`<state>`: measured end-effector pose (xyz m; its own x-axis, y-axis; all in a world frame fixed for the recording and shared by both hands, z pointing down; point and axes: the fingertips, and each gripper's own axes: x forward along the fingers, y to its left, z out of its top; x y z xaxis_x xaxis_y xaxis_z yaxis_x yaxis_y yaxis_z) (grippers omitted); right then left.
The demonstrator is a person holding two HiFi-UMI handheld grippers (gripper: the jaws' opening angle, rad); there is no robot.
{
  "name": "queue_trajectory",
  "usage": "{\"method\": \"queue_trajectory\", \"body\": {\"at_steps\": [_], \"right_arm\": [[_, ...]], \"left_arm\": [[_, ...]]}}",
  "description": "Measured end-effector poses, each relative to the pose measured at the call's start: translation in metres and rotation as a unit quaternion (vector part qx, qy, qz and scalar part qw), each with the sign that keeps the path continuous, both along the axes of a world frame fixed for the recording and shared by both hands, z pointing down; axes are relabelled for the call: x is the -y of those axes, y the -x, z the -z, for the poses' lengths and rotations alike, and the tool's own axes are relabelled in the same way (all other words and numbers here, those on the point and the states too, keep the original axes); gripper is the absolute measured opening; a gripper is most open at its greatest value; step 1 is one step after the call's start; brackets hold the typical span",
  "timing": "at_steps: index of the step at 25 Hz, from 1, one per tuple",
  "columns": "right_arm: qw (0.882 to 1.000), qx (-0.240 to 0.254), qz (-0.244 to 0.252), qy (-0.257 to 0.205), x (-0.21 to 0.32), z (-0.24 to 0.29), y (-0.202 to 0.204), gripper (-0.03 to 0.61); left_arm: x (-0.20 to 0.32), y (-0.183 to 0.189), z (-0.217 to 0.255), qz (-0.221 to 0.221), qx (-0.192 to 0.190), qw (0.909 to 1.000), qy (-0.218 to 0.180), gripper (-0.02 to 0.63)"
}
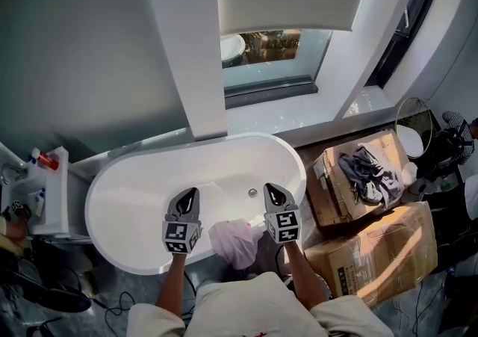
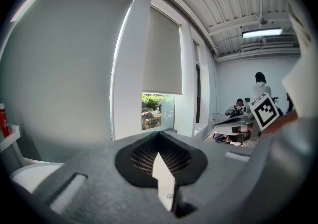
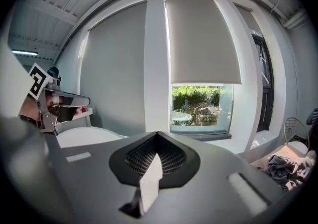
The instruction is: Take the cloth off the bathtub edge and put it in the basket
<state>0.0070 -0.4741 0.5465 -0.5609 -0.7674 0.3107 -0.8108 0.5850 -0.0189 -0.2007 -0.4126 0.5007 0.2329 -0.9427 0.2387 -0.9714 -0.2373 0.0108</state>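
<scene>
A pale pink cloth (image 1: pixel 237 242) hangs over the near edge of the white oval bathtub (image 1: pixel 112 178), between my two arms. My left gripper (image 1: pixel 193 191) is held over the tub just left of the cloth. My right gripper (image 1: pixel 271 188) is just right of it. Both point away from me and stand above the cloth without touching it. Their jaws are closed tip to tip with nothing between them. A round wire-rimmed basket (image 1: pixel 413 130) stands on the floor at the far right. Neither gripper view shows the cloth; each looks toward the window wall.
Two cardboard boxes (image 1: pixel 373 242) stand right of the tub, the farther one holding grey clothes (image 1: pixel 364 171). A white shelf with bottles (image 1: pixel 41 167) is at the left. A white pillar (image 1: pixel 190 44) and a window (image 1: pixel 272 48) rise behind the tub. People sit in the background.
</scene>
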Motion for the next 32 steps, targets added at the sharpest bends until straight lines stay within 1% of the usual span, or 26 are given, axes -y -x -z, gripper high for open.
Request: {"method": "queue_trajectory", "body": {"at_steps": [7, 14, 23, 32], "right_arm": [[1.0, -0.001, 0.006, 0.012, -0.004, -0.007, 0.007, 0.006], [1.0, -0.006, 0.002, 0.018, -0.017, -0.016, 0.014, 0.006], [0.998, -0.019, -0.005, 0.054, -0.043, -0.054, 0.032, 0.006], [0.994, -0.034, -0.004, 0.1, -0.074, -0.101, 0.044, 0.006]], "left_arm": [[-0.001, 0.003, -0.013, 0.007, -0.002, 0.9999, 0.015, 0.003], [-0.01, 0.004, -0.03, -0.007, -0.009, 0.9993, 0.036, 0.004], [-0.022, 0.011, -0.071, -0.034, -0.013, 0.9968, 0.071, 0.003], [-0.046, 0.009, -0.118, -0.046, -0.026, 0.9919, 0.115, 0.003]]}}
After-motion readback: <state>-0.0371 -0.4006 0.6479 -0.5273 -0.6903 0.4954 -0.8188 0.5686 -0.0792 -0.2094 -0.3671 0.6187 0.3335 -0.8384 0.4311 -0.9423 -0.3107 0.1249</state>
